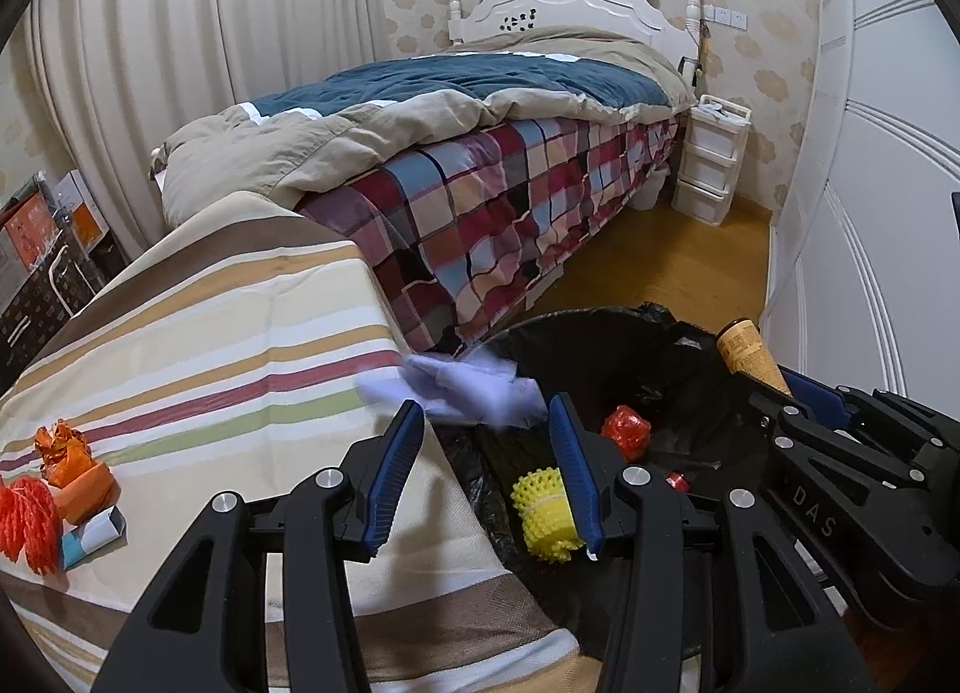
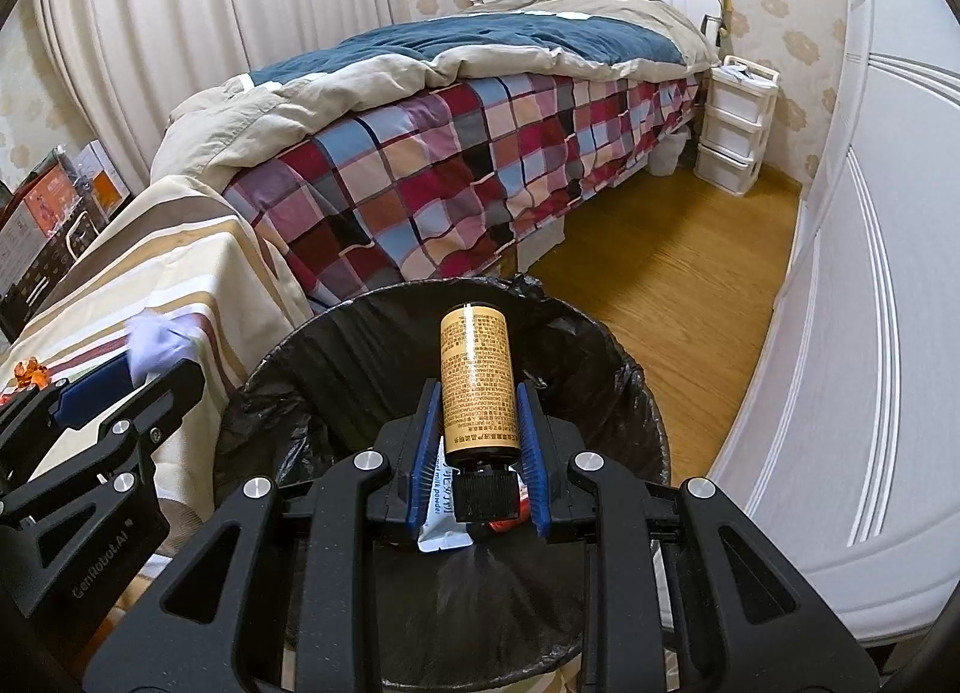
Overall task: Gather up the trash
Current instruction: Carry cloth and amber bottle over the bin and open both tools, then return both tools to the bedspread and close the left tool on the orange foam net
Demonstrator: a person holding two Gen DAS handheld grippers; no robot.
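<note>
My left gripper is open at the edge of the striped table. A blurred white crumpled tissue hangs just past its fingertips, over the near rim of the black-lined trash bin, and no pad presses on it. My right gripper is shut on a golden bottle with a black cap, held over the bin. A yellow spiky foam piece, a red wrapper and a white sachet lie in the bin. An orange wrapper, red netting and a small packet lie on the table.
A bed with a plaid sheet stands behind the bin. White plastic drawers sit at its far end. A white wardrobe lines the right side, with wooden floor between. Boxes are stacked at the far left.
</note>
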